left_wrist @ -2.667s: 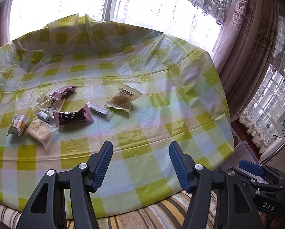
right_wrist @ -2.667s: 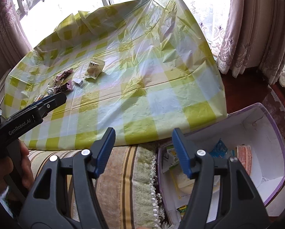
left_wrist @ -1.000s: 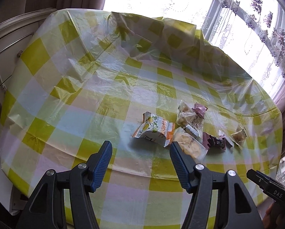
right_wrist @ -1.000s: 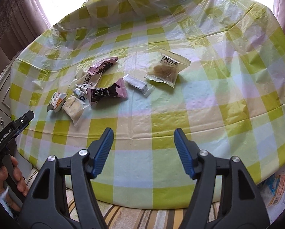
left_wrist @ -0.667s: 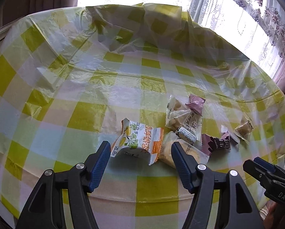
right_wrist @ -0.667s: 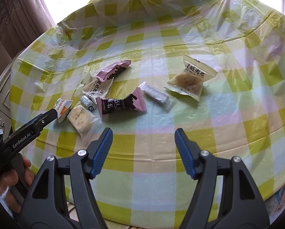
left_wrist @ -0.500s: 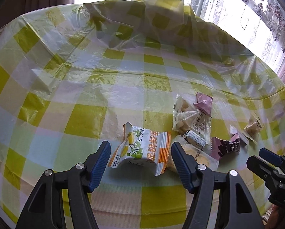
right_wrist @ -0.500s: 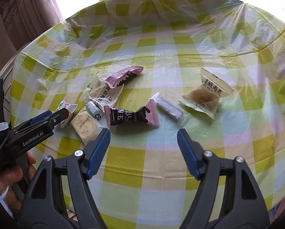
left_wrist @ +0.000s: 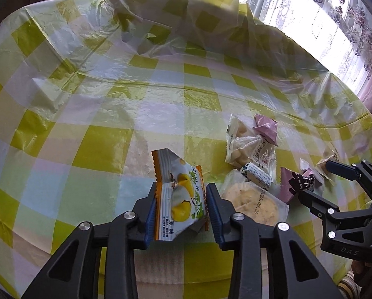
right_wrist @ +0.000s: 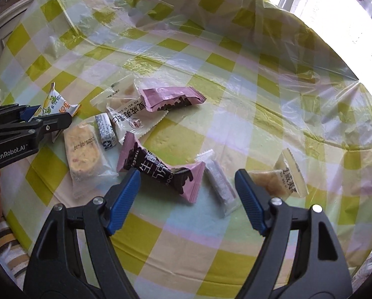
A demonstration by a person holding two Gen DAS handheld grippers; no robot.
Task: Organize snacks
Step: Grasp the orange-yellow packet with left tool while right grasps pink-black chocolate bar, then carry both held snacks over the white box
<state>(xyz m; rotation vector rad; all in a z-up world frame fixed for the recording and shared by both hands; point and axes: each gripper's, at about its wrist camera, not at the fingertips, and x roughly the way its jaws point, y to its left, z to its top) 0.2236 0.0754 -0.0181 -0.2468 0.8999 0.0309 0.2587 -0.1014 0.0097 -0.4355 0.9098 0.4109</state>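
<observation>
— Since the yellow snack packet [left_wrist: 179, 199] is pinched between the closing jaws of the left gripper [left_wrist: 181, 208], with its long axis running up past the fingertips, what is reached for next?

— The pink wrapper [right_wrist: 161, 167], lying crosswise just beyond the opening, empty right gripper [right_wrist: 187, 186]. The packet's lower end is hidden.

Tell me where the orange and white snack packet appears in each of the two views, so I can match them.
Left wrist view: the packet is low in the centre, between the pads of the left gripper, whose jaws are closing on it.
Right wrist view: the packet is at the left edge, sticking out past the left gripper.
Shared landmark: the round cake in clear wrap, just beside the packet.
</observation>
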